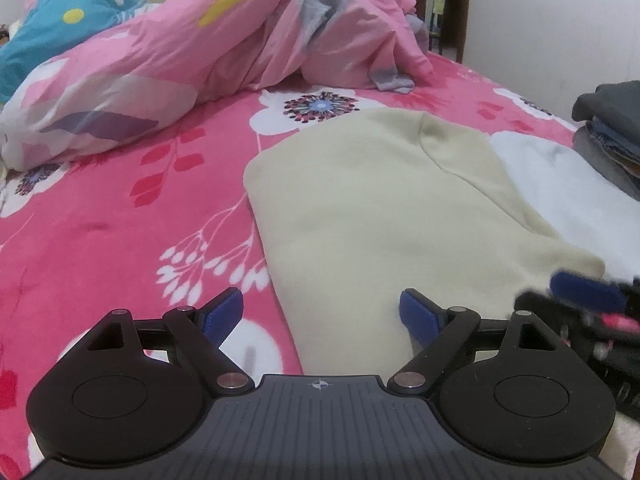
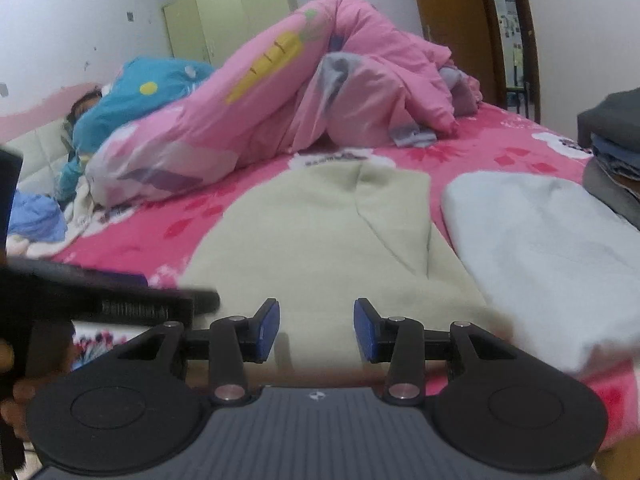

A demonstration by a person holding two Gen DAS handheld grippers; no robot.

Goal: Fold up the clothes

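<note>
A home bedroom: a bed under a pink floral sheet [image 1: 120,216], a heaped pink quilt [image 2: 320,80], a pale green wardrobe [image 2: 224,20], and a wooden door [image 2: 452,28].

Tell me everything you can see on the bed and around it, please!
cream garment: one, pale cream, folded flat on the bed's middle
white garment: one, white, folded, right of the cream one
clothes stack: one pile, grey and blue, far right
bedsheet: one, hot pink with flowers, covering the bed
quilt: one, pink with a carrot print, heaped at the back
blue bedding: one, blue with a yellow dot, back left
wardrobe: one, pale green, by the wall
door: one, brown, back right
left gripper: black with blue pads, open, empty
right gripper: black with blue pads, open, empty
</note>
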